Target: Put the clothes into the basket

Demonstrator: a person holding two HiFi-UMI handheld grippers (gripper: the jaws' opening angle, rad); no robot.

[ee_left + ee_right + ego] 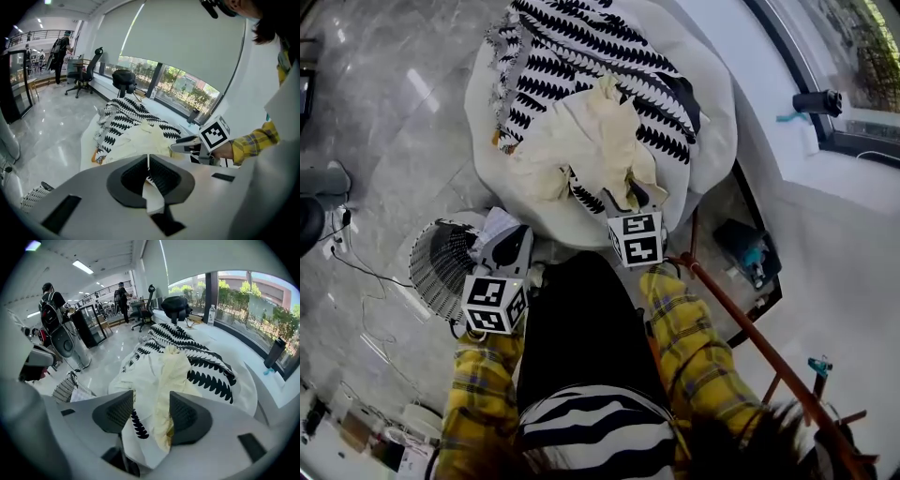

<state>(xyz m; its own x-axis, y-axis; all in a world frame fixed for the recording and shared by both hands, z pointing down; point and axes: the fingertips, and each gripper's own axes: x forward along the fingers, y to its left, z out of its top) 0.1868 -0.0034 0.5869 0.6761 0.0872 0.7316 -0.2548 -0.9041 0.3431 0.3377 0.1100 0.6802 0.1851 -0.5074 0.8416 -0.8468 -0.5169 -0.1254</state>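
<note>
A cream garment (591,141) lies on top of a black-and-white patterned garment (572,56) on a round white cushion (712,141). My right gripper (623,199) is at the cream garment's near edge. In the right gripper view its jaws (151,404) stand open, with a fold of the cream garment (173,371) between them, closer to the right-hand pad. My left gripper (514,236) hangs lower left, beside the white mesh basket (441,262); in its own view it (148,161) is shut and holds nothing. Something white lies in the basket.
An orange metal rail (750,337) runs along the right of the person's legs. A black box (748,253) sits on the floor by the cushion. Cables (356,267) trail on the marble floor at left. A dark bottle (817,101) stands on the window ledge.
</note>
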